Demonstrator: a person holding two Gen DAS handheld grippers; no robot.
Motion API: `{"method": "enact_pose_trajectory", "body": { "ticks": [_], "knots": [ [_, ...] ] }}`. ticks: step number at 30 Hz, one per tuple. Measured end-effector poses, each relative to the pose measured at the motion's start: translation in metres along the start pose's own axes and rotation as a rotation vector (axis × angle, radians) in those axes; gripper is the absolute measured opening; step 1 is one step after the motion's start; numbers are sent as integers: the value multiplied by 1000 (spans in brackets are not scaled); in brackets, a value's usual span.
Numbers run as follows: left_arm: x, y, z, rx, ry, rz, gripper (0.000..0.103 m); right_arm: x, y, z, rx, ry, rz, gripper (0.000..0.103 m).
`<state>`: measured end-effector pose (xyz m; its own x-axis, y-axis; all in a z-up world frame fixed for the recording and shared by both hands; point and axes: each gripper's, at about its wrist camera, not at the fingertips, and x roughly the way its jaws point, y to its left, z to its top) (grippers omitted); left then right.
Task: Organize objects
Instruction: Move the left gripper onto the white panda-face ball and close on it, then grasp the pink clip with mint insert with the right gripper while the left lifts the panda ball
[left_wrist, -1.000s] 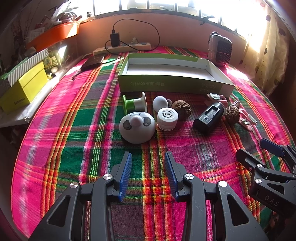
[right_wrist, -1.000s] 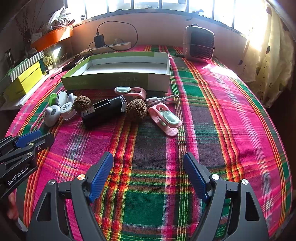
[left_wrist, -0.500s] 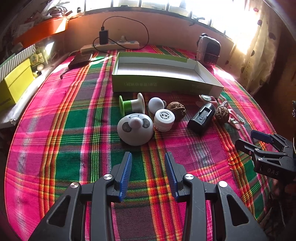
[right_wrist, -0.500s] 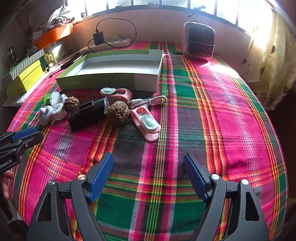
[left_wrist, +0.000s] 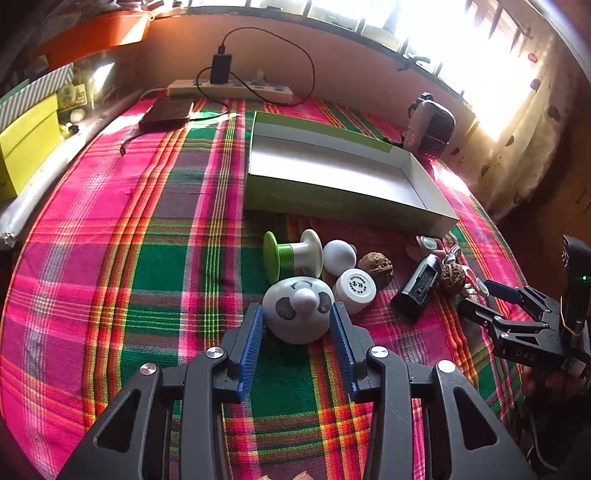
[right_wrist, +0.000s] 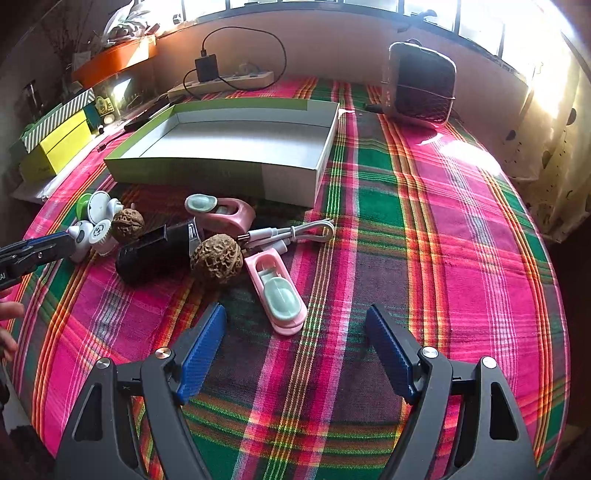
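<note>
Plaid cloth (left_wrist: 147, 280) underlies our left gripper (left_wrist: 297, 328), jaws apart flanking the panda toy (left_wrist: 297, 312); at three o'clock, our right gripper (right_wrist: 295, 354) gapes wide.

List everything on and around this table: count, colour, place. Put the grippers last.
panda-face dome: 1, white-grey, between left gripper's fingers
spool: 1, green-white, behind dome
white ball: 1, beside spool
ribbed cap: 1, white, right of dome
walnuts: 2, brown, among the clutter
black case: 1, between walnuts
pink clips: 2, mint pads, near cable
cable: 1, white, coiled, before box
cardboard box: 1, green-white, open, mid-table
small fan: 1, dark grille, far right
power strip: 1, white, with black charger, back wall
yellow box: 1, left ledge
tablecloth: 1, pink-green plaid
left gripper: open, around dome
right gripper: open, empty
</note>
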<state>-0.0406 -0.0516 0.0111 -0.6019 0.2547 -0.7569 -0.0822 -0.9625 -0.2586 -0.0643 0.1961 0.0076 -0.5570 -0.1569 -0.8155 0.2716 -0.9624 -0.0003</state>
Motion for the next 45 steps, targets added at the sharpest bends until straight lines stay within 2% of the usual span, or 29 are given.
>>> {"method": "enact_pose_trajectory", "body": {
  "ticks": [9, 18, 20, 29, 37, 39, 45],
  "knots": [
    [13, -1, 8, 23, 37, -28, 38, 7, -1, 8, -31, -8, 21, 78],
    [20, -6, 15, 16, 47, 10, 38, 7, 0, 8, -32, -12, 20, 78],
    [20, -6, 14, 12, 45, 16, 38, 6, 0, 8, -26, -14, 16, 75],
    [17, -5, 12, -13, 42, 23, 36, 2, -10, 6, 4, -34, 1, 50],
    [16, -4, 11, -21, 40, 28, 35, 0, -8, 4, -2, -41, 8, 22],
    [15, -5, 11, -19, 39, 33, 35, -1, -8, 4, 0, -42, 9, 19],
    [12, -6, 12, -14, 27, 38, 31, -1, -8, 3, 5, -41, 10, 18]
  ]
}}
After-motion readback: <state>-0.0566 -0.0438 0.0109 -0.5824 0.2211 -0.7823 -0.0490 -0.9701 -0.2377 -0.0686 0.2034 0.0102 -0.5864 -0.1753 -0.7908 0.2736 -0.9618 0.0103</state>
